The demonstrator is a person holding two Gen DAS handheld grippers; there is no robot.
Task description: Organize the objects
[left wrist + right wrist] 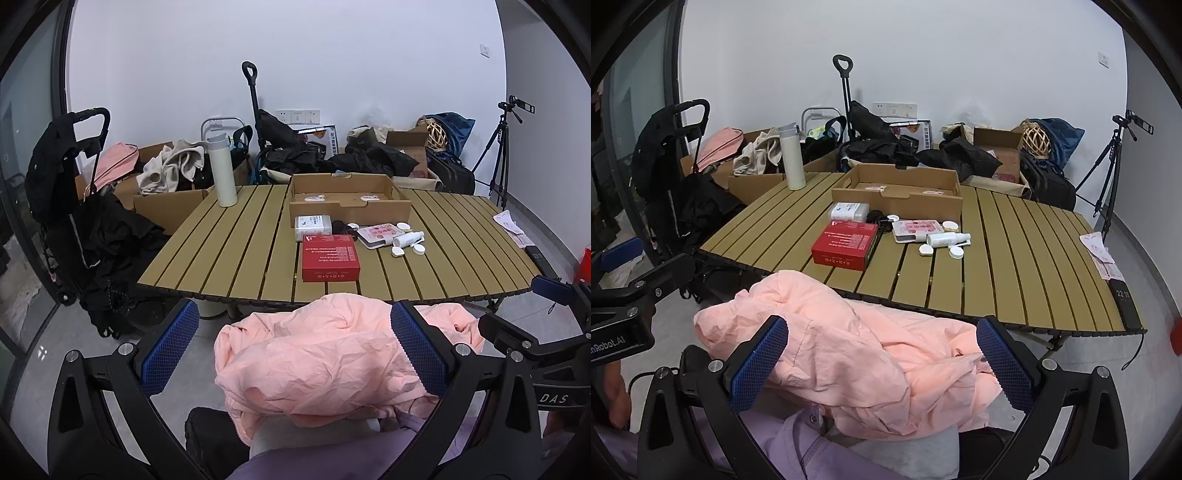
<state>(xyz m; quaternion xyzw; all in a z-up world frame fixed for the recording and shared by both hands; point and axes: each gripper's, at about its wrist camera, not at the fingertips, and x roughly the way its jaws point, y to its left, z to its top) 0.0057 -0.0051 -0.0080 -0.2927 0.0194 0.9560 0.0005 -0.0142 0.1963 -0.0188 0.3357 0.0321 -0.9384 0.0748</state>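
On the person's lap, short of the slatted table [229,236], lies a crumpled pink jacket [325,369] (soft, light, floppy), both the left gripper [295,350] and right gripper [882,363] gaping wide, best pinching a thick fold.

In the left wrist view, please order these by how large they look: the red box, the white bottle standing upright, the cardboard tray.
1. cardboard tray
2. red box
3. white bottle

The tray and bottle stand farther away, so true sizes remain unsure.
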